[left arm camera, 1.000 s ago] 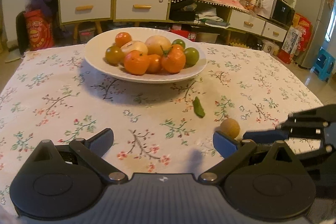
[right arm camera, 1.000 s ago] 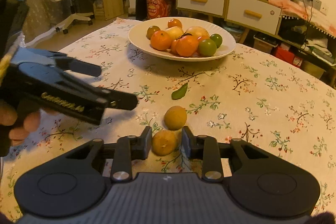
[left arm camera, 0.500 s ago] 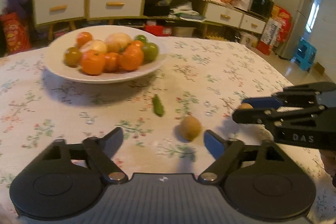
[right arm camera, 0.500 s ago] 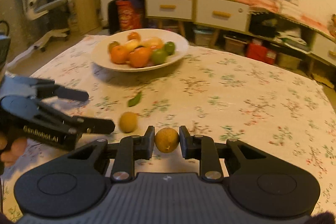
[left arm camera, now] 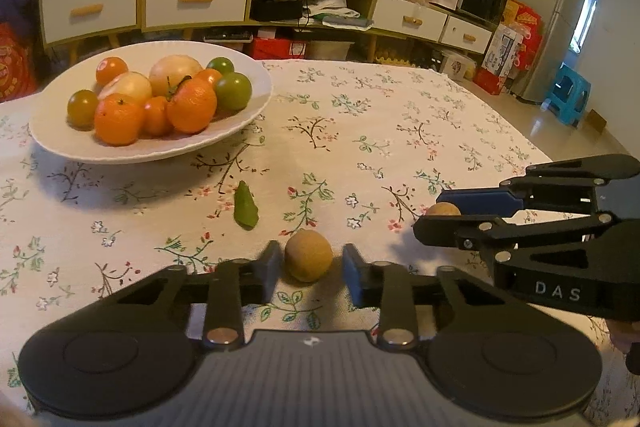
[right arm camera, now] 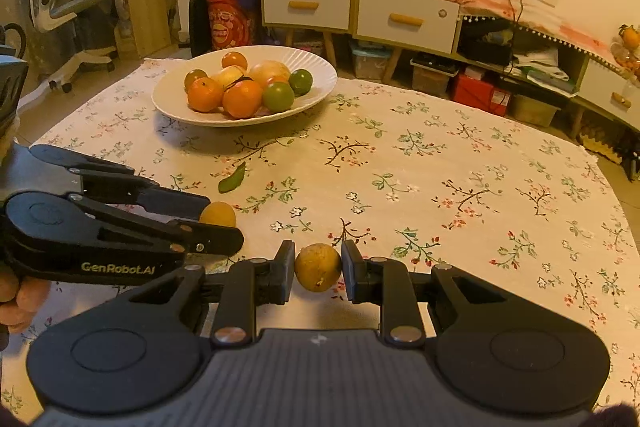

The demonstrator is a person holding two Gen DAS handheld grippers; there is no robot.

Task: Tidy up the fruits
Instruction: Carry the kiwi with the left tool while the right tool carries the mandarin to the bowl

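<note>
A white bowl (left arm camera: 256, 107) (right arm camera: 324, 83) of oranges, green and pale fruits stands at the back left of the flowered table. My left gripper (left arm camera: 308, 263) is open around a small brown round fruit (left arm camera: 308, 261) that lies on the cloth, with small gaps on both sides. It also shows in the right wrist view (right arm camera: 218, 214). My right gripper (right arm camera: 318, 267) is shut on a second small brown fruit (right arm camera: 318, 267) and holds it a little above the cloth. That fruit peeks out between the right gripper's fingers in the left wrist view (left arm camera: 443, 209).
A green leaf (left arm camera: 245, 207) (right arm camera: 233, 178) lies on the cloth between the bowl and the grippers. The two grippers are close side by side near the table's front. Cabinets, a fan and a fridge stand behind the table.
My left gripper has moved right and narrowed its jaws around the fruit on the cloth. My right gripper has lifted its fruit off the table and shifted right.
</note>
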